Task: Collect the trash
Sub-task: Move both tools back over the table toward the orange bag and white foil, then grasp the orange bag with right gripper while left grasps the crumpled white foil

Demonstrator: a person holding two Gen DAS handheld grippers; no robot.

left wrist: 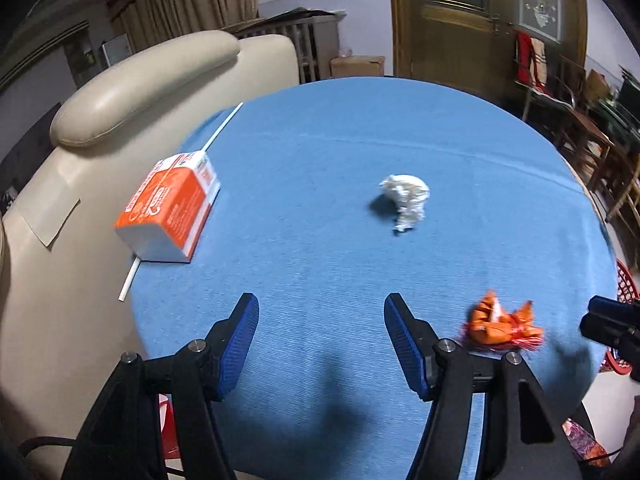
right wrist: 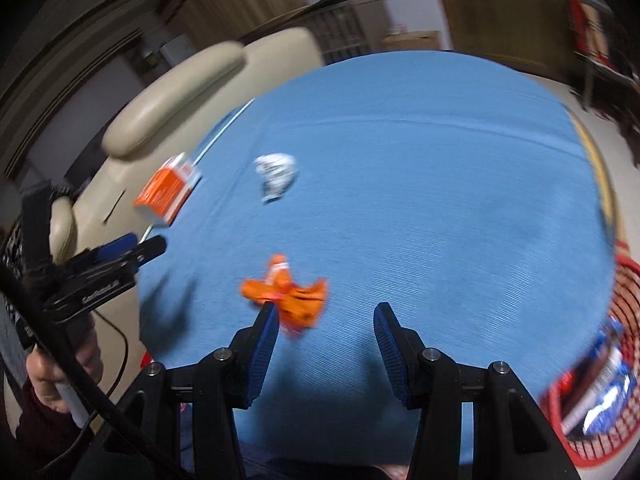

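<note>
Both grippers, left (left wrist: 321,314) & right (right wrist: 325,322), have jaws wide apart, holding nothing, over the blue table (left wrist: 360,140), w/ orange wrapper (right wrist: 286,294) touching right's left jaw, white paper ball (left wrist: 406,200) farther back.

**Two wrist views, one blue table**

We look from the left wrist low over the blue tablecloth (left wrist: 360,140), facing the beige sofa (left wrist: 140,76) and wooden door (left wrist: 460,20). From the right wrist we face the same way, blurred. We share the orange wrapper (left wrist: 500,324) (right wrist: 286,296), crumpled tissue (left wrist: 406,196) (right wrist: 276,174) and orange carton (left wrist: 170,208) (right wrist: 166,190).
</note>
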